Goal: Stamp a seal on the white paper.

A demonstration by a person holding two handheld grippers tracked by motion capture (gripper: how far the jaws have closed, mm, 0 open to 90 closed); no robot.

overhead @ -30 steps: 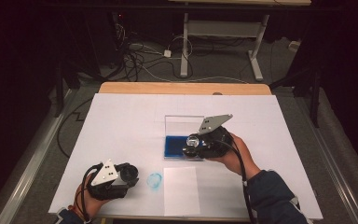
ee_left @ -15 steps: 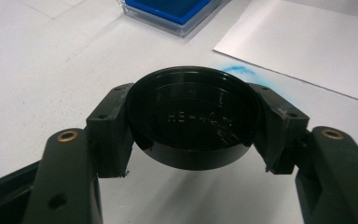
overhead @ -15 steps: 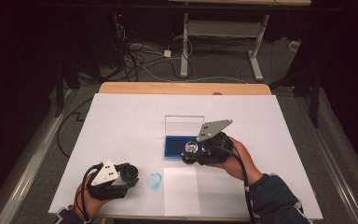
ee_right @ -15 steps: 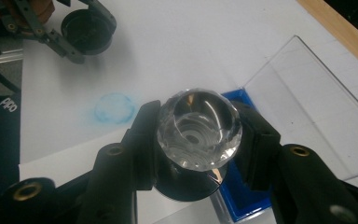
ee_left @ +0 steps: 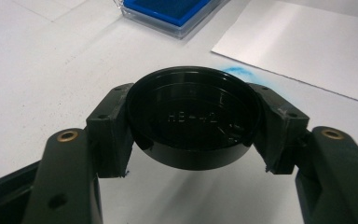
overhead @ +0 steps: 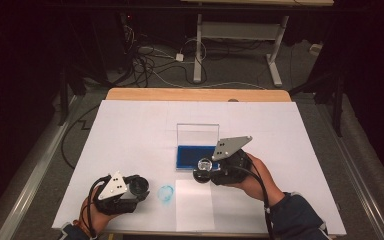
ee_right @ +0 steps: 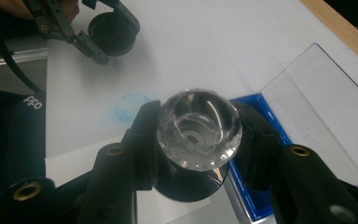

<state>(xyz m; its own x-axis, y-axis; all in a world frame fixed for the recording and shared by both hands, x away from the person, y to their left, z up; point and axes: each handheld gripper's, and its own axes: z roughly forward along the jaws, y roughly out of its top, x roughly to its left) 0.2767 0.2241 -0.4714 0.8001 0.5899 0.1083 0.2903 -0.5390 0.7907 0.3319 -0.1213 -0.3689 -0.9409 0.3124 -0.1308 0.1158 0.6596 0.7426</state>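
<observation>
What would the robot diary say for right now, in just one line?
left gripper: shut on black cap | right gripper: shut on clear faceted stamp, beside blue ink pad | blue smudge on table

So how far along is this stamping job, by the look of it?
Already done, seemingly: a blue mark sits on the white table cover. In hand: the left gripper grips a black round cap; the right gripper holds a faceted clear knob beside the blue pad case. Recapping appears left.

Open case (overhead: 196,150) mid-table (overhead: 130,125), paper sheet (overhead: 194,205) before it, smudge (overhead: 166,194) left of the sheet
</observation>
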